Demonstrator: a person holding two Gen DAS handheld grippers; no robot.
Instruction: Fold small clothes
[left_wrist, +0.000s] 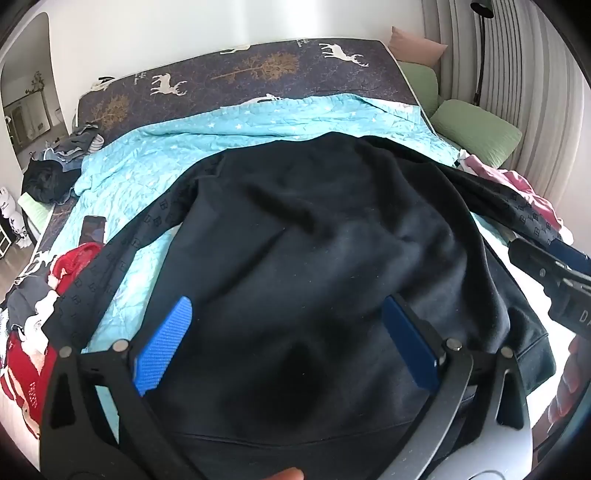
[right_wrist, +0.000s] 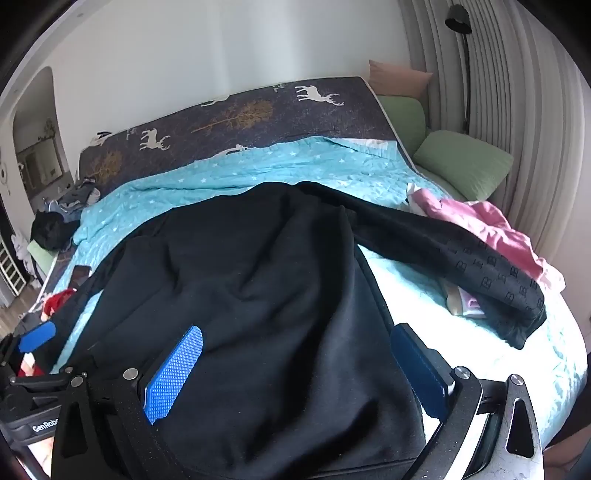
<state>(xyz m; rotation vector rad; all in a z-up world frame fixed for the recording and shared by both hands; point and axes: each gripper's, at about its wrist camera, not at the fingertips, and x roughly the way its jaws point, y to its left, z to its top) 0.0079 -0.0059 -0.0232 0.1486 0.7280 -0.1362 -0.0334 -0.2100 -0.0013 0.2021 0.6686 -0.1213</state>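
A black sweatshirt (left_wrist: 314, 240) (right_wrist: 258, 280) lies spread back-up on a turquoise quilt (left_wrist: 177, 155) (right_wrist: 229, 170) on the bed. Its sleeves carry a letter pattern; one runs out to the left (left_wrist: 110, 266), the other to the right (right_wrist: 491, 273). My left gripper (left_wrist: 286, 314) hovers open over the garment's lower left part, blue pads wide apart, nothing between them. Over the lower right part my right gripper (right_wrist: 299, 347) is open too, its right pad near the sweatshirt's side edge. Each gripper shows at the other view's edge (left_wrist: 554, 266) (right_wrist: 33, 339).
A heap of red, white and grey clothes (left_wrist: 33, 314) lies at the left bed edge by a dark phone (left_wrist: 92, 229). Pink clothes (right_wrist: 491, 229) and green pillows (right_wrist: 465, 162) sit at the right. A dark clothes pile (left_wrist: 48, 177) is at the far left.
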